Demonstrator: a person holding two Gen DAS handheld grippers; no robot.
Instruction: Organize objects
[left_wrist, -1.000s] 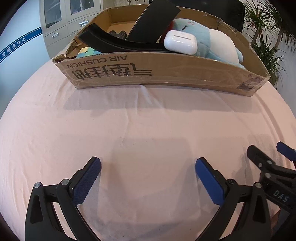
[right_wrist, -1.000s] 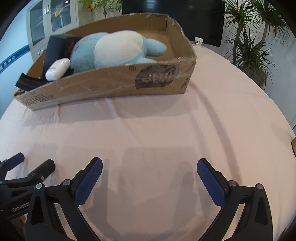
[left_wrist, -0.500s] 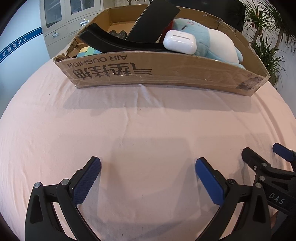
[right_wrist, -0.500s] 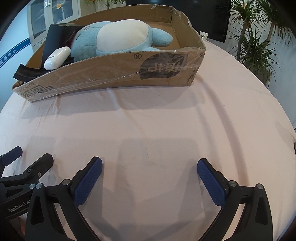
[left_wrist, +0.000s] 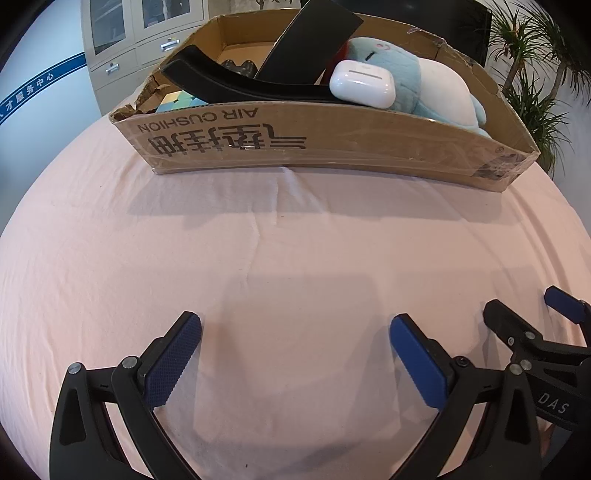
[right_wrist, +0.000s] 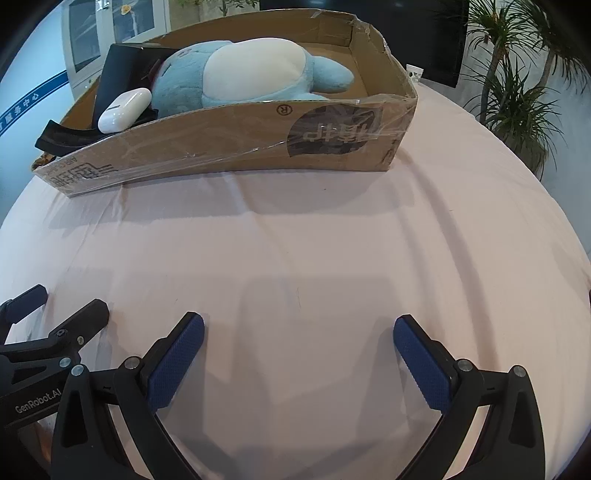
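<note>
A shallow cardboard box (left_wrist: 317, 142) (right_wrist: 236, 151) stands at the far side of the pink table. In it lie a blue and white plush toy (left_wrist: 432, 85) (right_wrist: 255, 74), a white earbud case (left_wrist: 364, 88) (right_wrist: 123, 109), a curved black piece (left_wrist: 236, 83) (right_wrist: 62, 138), a flat black board (left_wrist: 310, 44) and a pastel cube (left_wrist: 177, 101). My left gripper (left_wrist: 295, 347) is open and empty over bare cloth, well short of the box. My right gripper (right_wrist: 299, 347) is open and empty beside it; it also shows in the left wrist view (left_wrist: 535, 321).
Pink tablecloth (left_wrist: 280, 240) covers the round table between the grippers and the box. Grey cabinets (left_wrist: 122, 44) stand behind on the left, potted palms (right_wrist: 517, 96) on the right. The left gripper shows at the lower left of the right wrist view (right_wrist: 48, 314).
The right wrist view has moved closer to the box and a little left. The left gripper has barely moved. Both stay open.
</note>
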